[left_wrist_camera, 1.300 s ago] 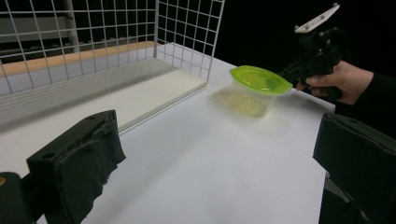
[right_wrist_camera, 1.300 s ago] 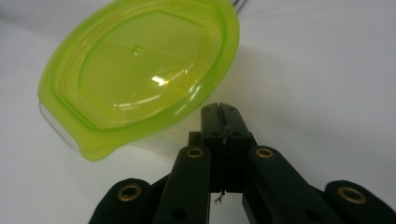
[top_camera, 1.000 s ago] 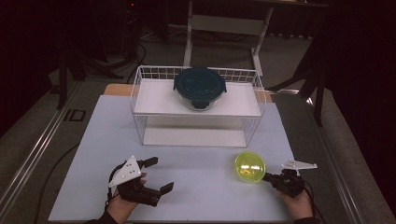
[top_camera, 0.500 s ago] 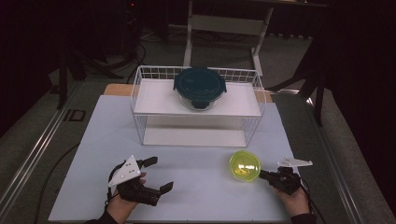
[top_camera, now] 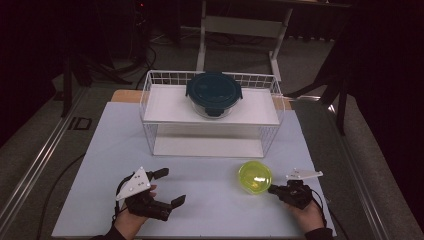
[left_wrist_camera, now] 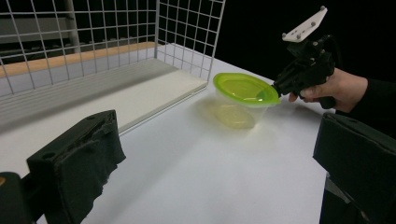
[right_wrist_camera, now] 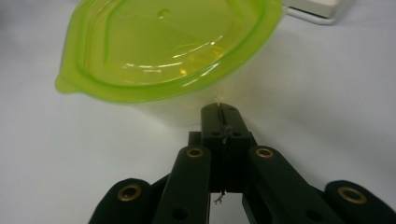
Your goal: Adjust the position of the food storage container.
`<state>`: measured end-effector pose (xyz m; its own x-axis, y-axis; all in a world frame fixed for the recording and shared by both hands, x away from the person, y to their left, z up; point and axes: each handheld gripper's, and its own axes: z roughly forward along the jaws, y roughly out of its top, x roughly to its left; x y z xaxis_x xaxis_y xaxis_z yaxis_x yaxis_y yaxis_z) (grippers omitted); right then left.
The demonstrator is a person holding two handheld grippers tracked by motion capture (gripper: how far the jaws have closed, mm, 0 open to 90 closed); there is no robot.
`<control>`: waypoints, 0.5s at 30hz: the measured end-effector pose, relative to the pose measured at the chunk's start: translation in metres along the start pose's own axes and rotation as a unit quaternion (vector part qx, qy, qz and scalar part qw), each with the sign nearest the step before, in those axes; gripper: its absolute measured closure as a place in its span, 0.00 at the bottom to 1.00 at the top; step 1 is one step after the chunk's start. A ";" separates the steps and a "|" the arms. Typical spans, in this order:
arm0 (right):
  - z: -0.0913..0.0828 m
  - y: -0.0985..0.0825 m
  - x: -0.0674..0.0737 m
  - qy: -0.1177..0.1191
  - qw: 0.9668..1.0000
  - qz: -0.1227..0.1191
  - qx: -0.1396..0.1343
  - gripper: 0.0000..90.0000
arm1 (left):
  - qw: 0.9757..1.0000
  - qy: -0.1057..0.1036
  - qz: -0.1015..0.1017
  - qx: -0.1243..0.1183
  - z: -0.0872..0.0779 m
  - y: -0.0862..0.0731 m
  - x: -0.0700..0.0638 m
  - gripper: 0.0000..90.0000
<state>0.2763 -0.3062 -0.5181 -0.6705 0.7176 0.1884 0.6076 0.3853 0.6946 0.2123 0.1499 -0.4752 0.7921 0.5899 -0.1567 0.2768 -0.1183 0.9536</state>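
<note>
Tongs on the left side first: the left tongs [top_camera: 169, 187] sit low over the near-left part of the desk [top_camera: 100, 150], held in the person's left hand [top_camera: 132, 220], and they're wide open with nothing between them; in the left gripper view you can see both black padded jaws spread far apart with bare white desk in the gap. Moving toward the middle, there's a white wire basket [top_camera: 150, 100] at the back of the desk, kind of a two-level rack with a white shelf on top, and a dark teal round container with a clip lid [top_camera: 214, 92] sits up on that shelf, well apart from both hands. Further right and nearer to the person, just in front of the basket's right end, is the small yellow-green lidded tub [top_camera: 255, 177], standing on the desk, maybe tipped a little, hard to say for sure. Right beside it are the right tongs [top_camera: 272, 189], held in the right hand [top_camera: 305, 215], and these are fully closed, the tips pressed together. In the right gripper view the closed tips meet the tub right under the rim of its green lid [right_wrist_camera: 163, 51], against the clear wall, so they're touching it from the side, not clamped around it. From the left gripper view, same story: closed tips at the tub's edge [left_wrist_camera: 275, 91].
</note>
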 end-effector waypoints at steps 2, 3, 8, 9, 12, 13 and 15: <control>0.004 0.002 0.004 0.008 1.000 -0.004 0.003 1.00 | 1.000 0.000 0.000 0.000 0.000 0.000 0.000 0.01; 0.004 0.003 0.005 0.011 1.000 -0.005 0.004 1.00 | 1.000 0.000 0.000 0.000 0.000 0.000 0.000 0.01; 0.009 0.009 0.012 0.022 0.999 -0.022 0.006 1.00 | 1.000 -0.001 -0.001 -0.002 -0.001 0.000 0.000 0.01; 0.009 0.009 0.012 0.020 1.000 -0.021 0.007 1.00 | 1.000 0.000 0.000 -0.002 -0.001 0.001 0.000 0.01; 0.009 0.011 0.003 0.007 1.000 -0.010 0.005 1.00 | 1.000 0.001 0.000 -0.003 -0.002 0.001 0.000 0.01; 0.010 0.013 0.000 0.001 1.000 -0.009 0.006 1.00 | 1.000 0.001 0.000 -0.003 -0.002 0.001 0.001 0.01; 0.010 0.017 -0.005 -0.006 1.000 -0.008 0.001 1.00 | 1.000 0.001 -0.001 -0.003 -0.001 0.001 0.001 0.01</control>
<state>0.2941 -0.2972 -0.5146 -0.6743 0.7188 0.1691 0.5985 0.3980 0.6952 0.2123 0.1512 -0.4744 0.7904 0.5915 -0.1590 0.2753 -0.1113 0.9549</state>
